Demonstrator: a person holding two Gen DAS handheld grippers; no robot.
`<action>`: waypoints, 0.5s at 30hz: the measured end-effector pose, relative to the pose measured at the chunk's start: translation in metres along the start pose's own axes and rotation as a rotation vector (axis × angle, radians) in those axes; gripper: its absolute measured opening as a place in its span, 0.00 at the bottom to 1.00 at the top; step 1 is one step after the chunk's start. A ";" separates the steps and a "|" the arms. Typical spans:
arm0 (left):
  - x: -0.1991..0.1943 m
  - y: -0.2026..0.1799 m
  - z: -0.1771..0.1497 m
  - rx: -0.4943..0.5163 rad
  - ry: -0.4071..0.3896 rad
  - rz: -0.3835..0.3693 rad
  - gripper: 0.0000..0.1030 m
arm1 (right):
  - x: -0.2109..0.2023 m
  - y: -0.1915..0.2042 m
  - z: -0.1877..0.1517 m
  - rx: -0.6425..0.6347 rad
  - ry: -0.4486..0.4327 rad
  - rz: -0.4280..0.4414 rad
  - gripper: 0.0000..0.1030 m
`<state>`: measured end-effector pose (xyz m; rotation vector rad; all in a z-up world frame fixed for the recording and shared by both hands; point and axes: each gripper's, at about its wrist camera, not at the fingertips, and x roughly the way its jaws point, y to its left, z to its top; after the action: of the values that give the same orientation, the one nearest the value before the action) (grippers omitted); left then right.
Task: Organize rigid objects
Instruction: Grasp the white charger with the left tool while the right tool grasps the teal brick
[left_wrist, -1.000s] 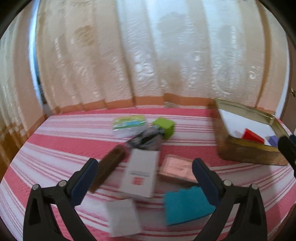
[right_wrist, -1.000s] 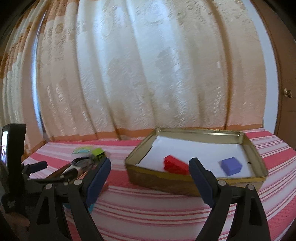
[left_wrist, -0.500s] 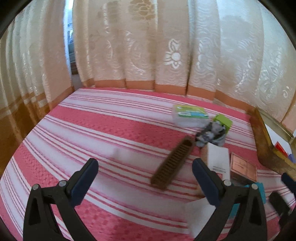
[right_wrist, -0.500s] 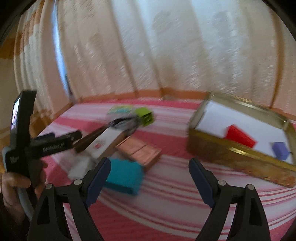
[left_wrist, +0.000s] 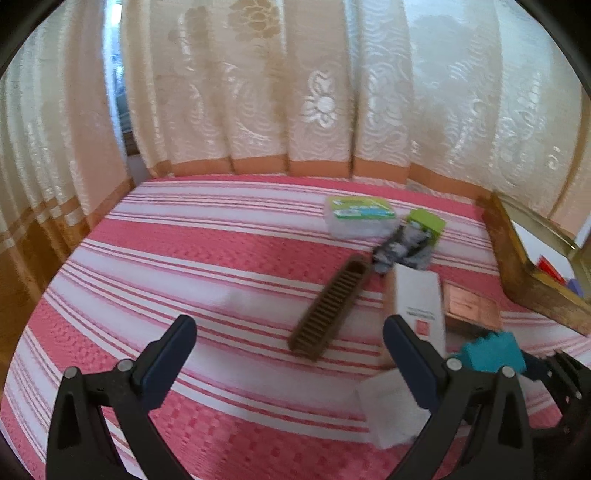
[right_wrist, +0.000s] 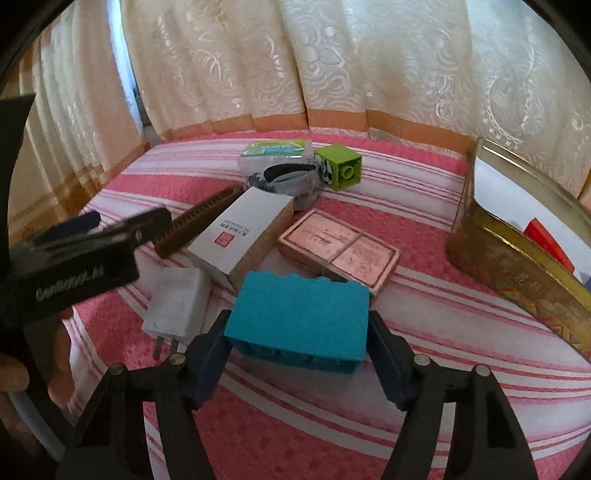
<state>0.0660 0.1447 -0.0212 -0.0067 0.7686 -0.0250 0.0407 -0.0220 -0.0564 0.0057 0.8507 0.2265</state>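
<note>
Right gripper (right_wrist: 297, 356), frame bottom centre: jaws closing around teal block (right_wrist: 299, 317), pads at its sides, contact unclear. Left gripper (left_wrist: 290, 354) spread, empty.

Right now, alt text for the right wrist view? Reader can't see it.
The right gripper is closing around a teal block on a pink striped cloth. Behind it lie a white charger, white box, copper tin and green block; a gold tray sits right.

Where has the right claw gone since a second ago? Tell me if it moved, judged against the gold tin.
Yes. The right claw swung left, away from the gold tin, which now sits at the view's right edge, and down over the teal block; its jaws are closing around it.
</note>
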 end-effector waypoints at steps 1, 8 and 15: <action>0.000 -0.002 -0.001 0.004 0.010 -0.018 0.97 | -0.002 -0.001 -0.001 -0.002 -0.005 -0.002 0.67; 0.008 -0.023 -0.011 0.062 0.120 -0.129 0.82 | -0.027 -0.023 -0.001 0.009 -0.138 -0.101 0.64; 0.014 -0.057 -0.027 0.204 0.165 -0.135 0.63 | -0.035 -0.041 0.002 0.059 -0.179 -0.140 0.64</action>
<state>0.0562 0.0874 -0.0494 0.1387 0.9271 -0.2348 0.0277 -0.0693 -0.0326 0.0208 0.6755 0.0682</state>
